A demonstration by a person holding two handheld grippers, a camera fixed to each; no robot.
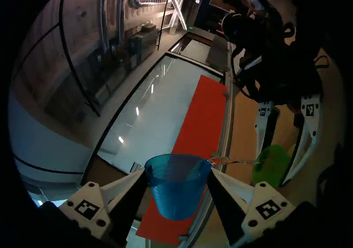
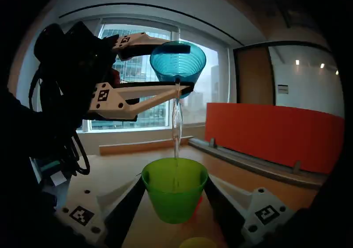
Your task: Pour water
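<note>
As two tools [image 1: 176,172] [image 2: 174,178] hold two cups [image 1: 176,197] [image 2: 174,201], water [image 2: 176,120] pours.

tilted cup [image 2: 178,62] above upright cup [image 2: 174,195]

window [image 2: 207,102]: daylight | partition [image 2: 273,135]: orange | desk [image 2: 114,173]: wood

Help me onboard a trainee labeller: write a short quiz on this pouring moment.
1. True or false: the blue cup stands upright on the table.
2. The water stream lands in: A) the green cup, B) the table, C) the orange panel.
3. Fill in: the green cup sits between the fingers of the ___ gripper.
Key: 1 false, the blue cup is tipped in the left gripper; 2 A; 3 right gripper.
</note>
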